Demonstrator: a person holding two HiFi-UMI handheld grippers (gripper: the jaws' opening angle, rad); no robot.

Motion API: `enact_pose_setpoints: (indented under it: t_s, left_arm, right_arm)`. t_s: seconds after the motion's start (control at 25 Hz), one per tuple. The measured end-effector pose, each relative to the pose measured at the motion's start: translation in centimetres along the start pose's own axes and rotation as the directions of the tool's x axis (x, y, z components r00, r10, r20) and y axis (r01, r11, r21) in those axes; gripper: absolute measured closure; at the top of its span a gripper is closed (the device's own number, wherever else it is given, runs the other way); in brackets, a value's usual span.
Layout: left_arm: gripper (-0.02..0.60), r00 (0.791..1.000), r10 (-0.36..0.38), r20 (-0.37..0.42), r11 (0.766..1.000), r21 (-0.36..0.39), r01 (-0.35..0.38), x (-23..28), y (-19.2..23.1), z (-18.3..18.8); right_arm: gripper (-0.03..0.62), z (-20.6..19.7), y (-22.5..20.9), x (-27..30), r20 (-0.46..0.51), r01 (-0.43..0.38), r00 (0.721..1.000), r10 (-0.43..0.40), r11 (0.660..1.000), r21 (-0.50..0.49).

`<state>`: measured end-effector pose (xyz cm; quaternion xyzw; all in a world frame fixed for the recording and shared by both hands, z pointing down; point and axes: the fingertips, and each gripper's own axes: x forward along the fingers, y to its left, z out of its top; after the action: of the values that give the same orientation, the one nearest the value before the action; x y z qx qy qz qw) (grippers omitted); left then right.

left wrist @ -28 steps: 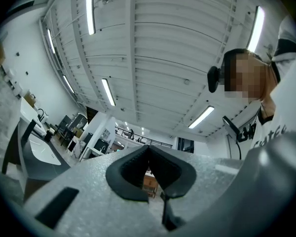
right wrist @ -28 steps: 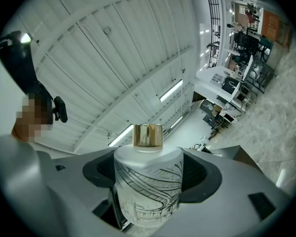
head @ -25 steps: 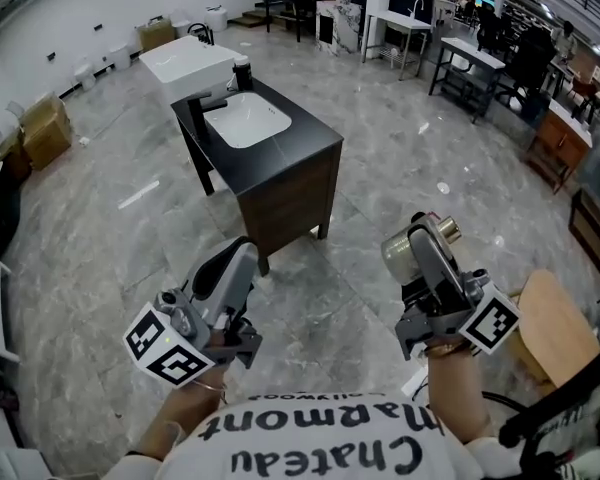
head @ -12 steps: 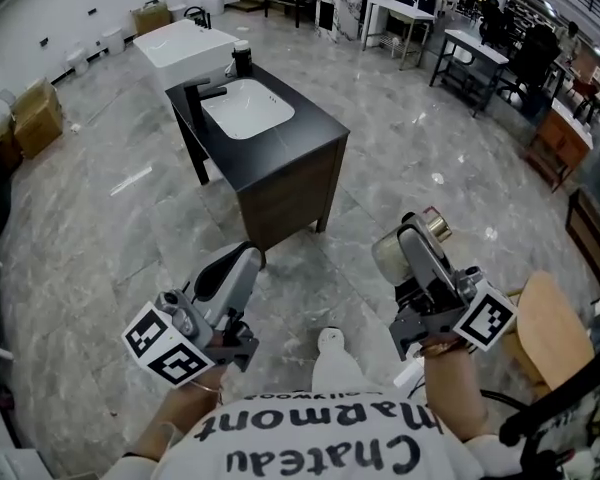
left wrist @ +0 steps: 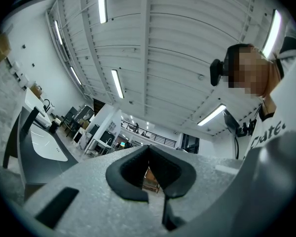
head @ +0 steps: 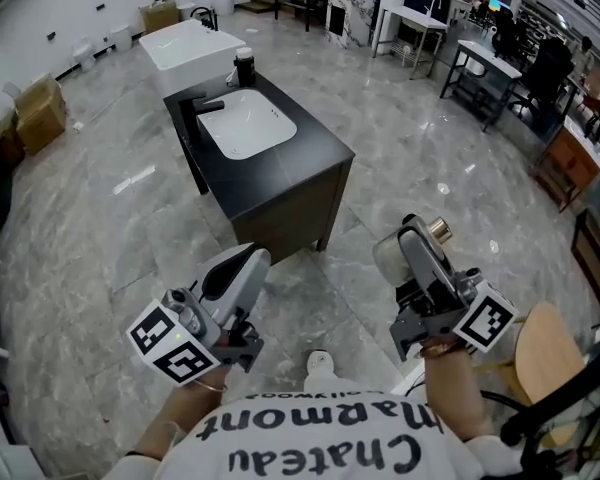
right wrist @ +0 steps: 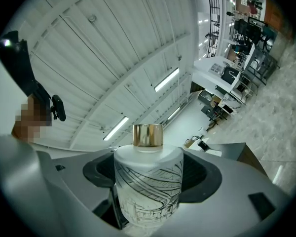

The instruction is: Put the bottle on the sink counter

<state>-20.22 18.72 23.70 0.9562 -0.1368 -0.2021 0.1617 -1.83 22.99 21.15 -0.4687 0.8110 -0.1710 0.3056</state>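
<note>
1. One left gripper sits low on the left, its jaws pressed together with nothing between them.
2. One dark sink counter stands on the floor ahead, well apart from both grippers. It carries one white basin, one black faucet and one dark canister.
3. One right gripper has its jaws clamped on the single frosted bottle with a gold cap. The bottle is held in the air, off the counter.

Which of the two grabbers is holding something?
The right gripper: its jaws clamp a frosted white bottle with a gold cap. The left gripper has its jaws closed together on nothing.
</note>
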Motion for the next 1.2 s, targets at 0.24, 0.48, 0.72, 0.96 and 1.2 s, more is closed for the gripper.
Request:
enact_pose_setpoints:
  t_s: [0.24, 0.48, 0.72, 0.96, 1.2]
  left_arm:
    - [0.566, 0.999, 0.026, 0.033, 1.0, 0.011, -0.026, 5.2, 3.7, 0.6]
    - [0.566, 0.997, 0.052, 0.051, 0.998, 0.037, -0.054, 9.9, 7.2, 0.8]
    - [0.565, 0.994, 0.092, 0.064, 0.995, 0.045, -0.094, 12.7, 9.7, -0.2]
    - [0.566, 0.993, 0.114, 0.039, 0.993, 0.011, -0.115, 14.3, 11.1, -1.9]
    - [0.566, 0.994, 0.111, 0.013, 0.994, -0.002, -0.111, 15.3, 12.1, -2.7]
  right_arm:
    - [0.252, 2.8, -5.2, 4.1, -0.015, -0.04, 0.999, 0.04, 0.999, 0.017]
    - [0.252, 5.3, -10.2, 8.1, -0.038, -0.091, 0.995, 0.091, 0.996, 0.009]
    - [0.252, 6.2, -14.5, 9.7, -0.051, -0.105, 0.993, 0.108, 0.993, 0.044]
    - [0.252, 6.2, -17.3, 9.9, -0.064, -0.098, 0.993, 0.102, 0.993, 0.063]
    - [0.252, 5.7, -19.3, 10.2, -0.06, -0.071, 0.995, 0.077, 0.993, 0.094]
